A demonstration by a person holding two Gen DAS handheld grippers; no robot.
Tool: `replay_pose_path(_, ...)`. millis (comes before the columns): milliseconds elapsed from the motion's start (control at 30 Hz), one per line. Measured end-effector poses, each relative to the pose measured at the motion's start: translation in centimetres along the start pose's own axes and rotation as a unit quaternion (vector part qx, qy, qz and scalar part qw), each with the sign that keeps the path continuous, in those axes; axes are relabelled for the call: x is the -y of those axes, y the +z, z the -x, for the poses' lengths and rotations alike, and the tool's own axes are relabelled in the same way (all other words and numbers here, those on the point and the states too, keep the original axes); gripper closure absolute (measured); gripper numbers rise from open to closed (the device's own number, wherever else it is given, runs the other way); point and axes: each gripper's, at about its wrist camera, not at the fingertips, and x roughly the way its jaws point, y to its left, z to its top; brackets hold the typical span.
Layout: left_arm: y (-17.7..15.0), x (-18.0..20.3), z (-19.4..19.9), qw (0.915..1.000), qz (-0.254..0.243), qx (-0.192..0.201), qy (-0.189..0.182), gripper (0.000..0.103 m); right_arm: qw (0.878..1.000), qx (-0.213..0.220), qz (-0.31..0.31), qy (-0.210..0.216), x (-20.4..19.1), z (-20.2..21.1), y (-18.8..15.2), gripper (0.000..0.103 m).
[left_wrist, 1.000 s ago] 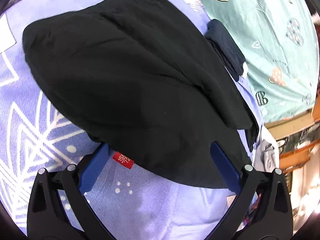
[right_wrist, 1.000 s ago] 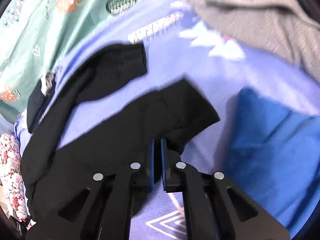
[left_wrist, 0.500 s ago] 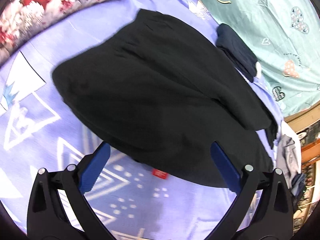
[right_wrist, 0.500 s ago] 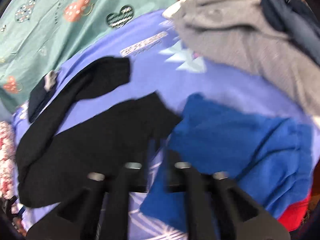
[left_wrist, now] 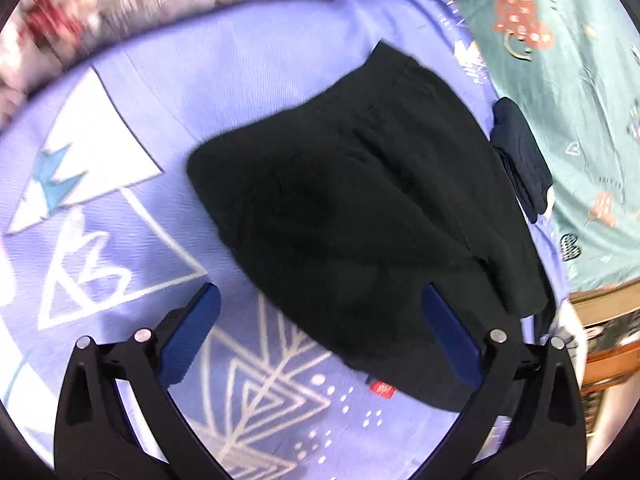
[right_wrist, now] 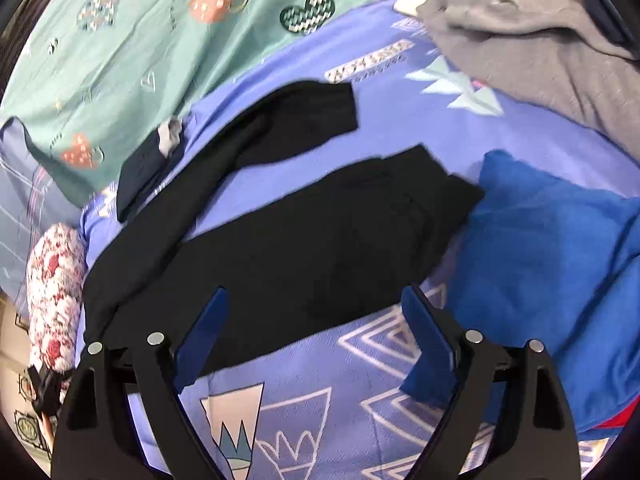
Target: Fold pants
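On the purple bedsheet (right_wrist: 400, 128) the black pants (right_wrist: 304, 236) look soft and floppy, so with my left gripper (left_wrist: 320, 320) and right gripper (right_wrist: 316, 320) both spread wide and empty, I'd probably pinch the leg cuff (right_wrist: 440, 188).

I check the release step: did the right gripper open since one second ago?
Yes. The right gripper was shut on the black pants; now its jaws stand wide apart above the purple sheet.

left gripper (left_wrist: 320, 316): black frame, blue jaws, silver screws | right gripper (right_wrist: 316, 316): same
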Motion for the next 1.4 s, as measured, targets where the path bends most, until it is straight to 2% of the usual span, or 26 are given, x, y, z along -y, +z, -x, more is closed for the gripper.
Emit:
replay_pose_path(200,1.8,1.7,-1.7,0.9987,-0.032,0.019,0.033,0.003,0.999,-0.043,-0.022,0.004,0.3,-2.0,-0.6,0.014)
replay_pose_path(233,1.8,2.0,-1.8,0.9981,-0.038,0.024,0.042,0.009,0.999,-0.043,-0.021,-0.006,0.3,-2.3,-0.5,0.014)
replay_pose_path(267,1.7,2.6,-1.9,0.9958,-0.052,0.034,0.067,0.040,0.999,-0.044,-0.023,-0.016,0.4,-2.6,-0.4,0.014)
replay_pose_path(300,1.6,2.9,-2.0,0.9946,-0.064,0.034,0.074,0.063,0.998,-0.044,-0.024,-0.029,0.6,-2.9,-0.1,0.015)
replay_pose_path(333,1.6,3.2,-2.6,0.9954,-0.076,0.012,0.056,0.083,0.998,-0.044,-0.025,-0.040,0.9,-3.1,0.1,0.015)
replay_pose_path(433,1.3,3.8,-2.6,0.9943,-0.084,0.016,0.064,0.083,0.996,-0.047,-0.031,-0.064,1.5,-4.0,0.9,0.020)
replay_pose_path(533,1.2,3.6,-2.5,0.9947,-0.083,0.017,0.059,0.084,0.995,-0.041,-0.039,-0.087,1.9,-5.0,1.6,0.031)
replay_pose_path(633,0.9,3.0,-2.2,0.9953,-0.081,0.016,0.050,0.085,0.993,-0.037,-0.053,-0.096,2.7,-6.1,2.7,0.049)
replay_pose_path(700,0.7,2.7,-1.8,0.9954,-0.081,0.016,0.047,0.086,0.993,-0.032,-0.057,-0.095,3.1,-6.3,3.3,0.075)
replay_pose_path(767,0.5,2.5,-1.6,0.9956,-0.080,0.016,0.047,0.087,0.994,-0.031,-0.073,-0.075,3.7,-6.3,3.8,0.091)
replay_pose_path(867,0.7,2.8,-1.4,0.9958,-0.076,0.016,0.048,0.088,0.995,-0.013,-0.084,-0.056,3.8,-5.3,4.0,0.095)
replay_pose_path(1033,1.1,4.4,1.1,0.9941,-0.094,0.045,0.030,0.090,0.998,0.049,-0.023,-0.037,0.9,-0.5,5.1,0.096)
replay_pose_path(1167,0.6,4.9,3.8,0.9930,-0.099,0.064,0.007,0.090,0.997,0.062,0.013,-0.041,-0.6,2.7,4.7,0.096)
replay_pose_path(1300,-0.8,4.0,5.8,0.9921,-0.102,0.073,0.005,0.090,0.997,0.033,0.036,-0.066,0.2,2.9,2.8,0.096)
replay_pose_path(1400,-1.4,3.0,5.1,0.9920,-0.108,0.057,0.032,0.090,0.992,-0.047,0.056,-0.100,2.1,0.0,0.9,0.093)
